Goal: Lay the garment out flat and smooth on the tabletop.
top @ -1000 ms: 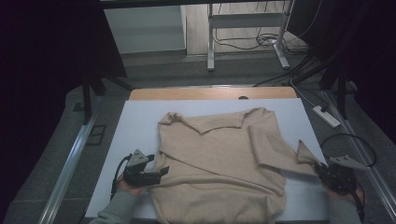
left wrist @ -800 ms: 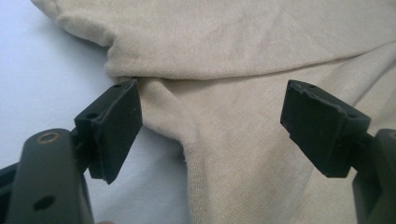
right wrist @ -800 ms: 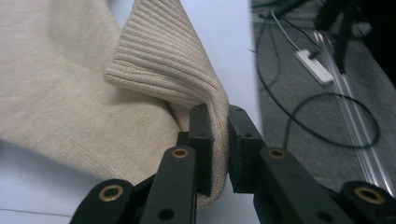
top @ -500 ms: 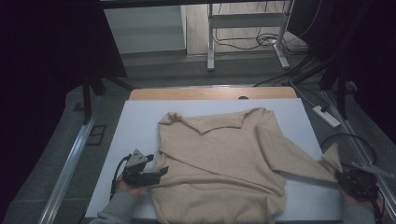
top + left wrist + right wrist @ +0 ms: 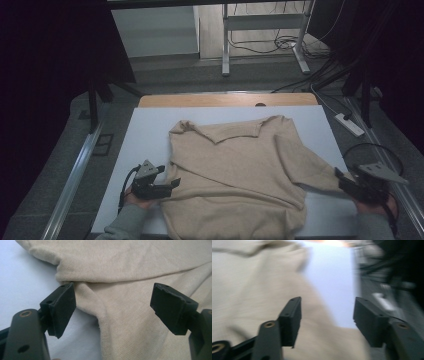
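A beige sweater point(image 5: 235, 175) is lying spread over the white sheet point(image 5: 145, 135) in the lower middle of the high view, its collar pointing toward the top of the frame. At the lower left, the left gripper point(image 5: 172, 184) is resting at the sweater's edge with its jaws standing wide apart; in the left gripper view they are flanking a fold of the knit point(image 5: 110, 315) without pressing it. At the lower right, the right gripper point(image 5: 342, 179) is sitting just beside the sleeve's point(image 5: 310, 167) end. Its jaws have just been opening, and in the blurred right gripper view they are gaping over the sleeve, clamping nothing.
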A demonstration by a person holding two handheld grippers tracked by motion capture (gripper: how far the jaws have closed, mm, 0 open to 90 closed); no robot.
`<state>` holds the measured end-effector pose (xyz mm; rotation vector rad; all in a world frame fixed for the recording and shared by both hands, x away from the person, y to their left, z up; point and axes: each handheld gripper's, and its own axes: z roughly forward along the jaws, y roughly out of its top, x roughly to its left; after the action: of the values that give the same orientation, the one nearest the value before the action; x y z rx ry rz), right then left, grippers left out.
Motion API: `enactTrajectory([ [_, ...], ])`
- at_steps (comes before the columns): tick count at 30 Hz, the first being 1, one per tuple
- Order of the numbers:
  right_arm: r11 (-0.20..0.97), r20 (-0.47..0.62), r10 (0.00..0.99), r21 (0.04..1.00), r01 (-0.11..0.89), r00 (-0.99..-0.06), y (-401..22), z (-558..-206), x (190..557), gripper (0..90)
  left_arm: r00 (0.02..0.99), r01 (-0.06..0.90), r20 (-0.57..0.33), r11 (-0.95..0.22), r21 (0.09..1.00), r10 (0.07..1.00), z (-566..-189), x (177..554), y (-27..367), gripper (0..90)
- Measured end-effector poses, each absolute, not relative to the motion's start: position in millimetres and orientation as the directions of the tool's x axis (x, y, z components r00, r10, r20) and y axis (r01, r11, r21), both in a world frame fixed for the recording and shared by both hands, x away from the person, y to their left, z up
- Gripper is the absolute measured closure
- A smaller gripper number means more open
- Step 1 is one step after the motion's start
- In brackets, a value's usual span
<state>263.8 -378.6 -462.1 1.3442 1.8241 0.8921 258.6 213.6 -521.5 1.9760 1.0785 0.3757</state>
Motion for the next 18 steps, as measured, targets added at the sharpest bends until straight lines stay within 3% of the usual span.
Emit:
enactTrajectory([
  [4,0.341,-0.142,0.911,0.786,0.515,-0.387,-349,-474,284,34.7,0.588,0.550,-0.120,-0.286,0.785,0.800,-522,259,213,20.7],
  [8,0.395,-0.124,0.875,0.741,0.543,-0.467,-332,-487,315,32.2,0.588,0.553,-0.122,-0.287,0.782,0.800,-522,259,214,20.8],
  [14,0.403,-0.075,0.877,0.653,0.641,-0.475,-340,-507,355,22.4,0.586,0.557,-0.121,-0.289,0.779,0.801,-523,259,214,20.8],
  [18,0.371,-0.058,0.896,0.643,0.669,-0.441,-352,-510,366,22.3,0.584,0.559,-0.120,-0.290,0.777,0.803,-524,259,214,20.7],
])
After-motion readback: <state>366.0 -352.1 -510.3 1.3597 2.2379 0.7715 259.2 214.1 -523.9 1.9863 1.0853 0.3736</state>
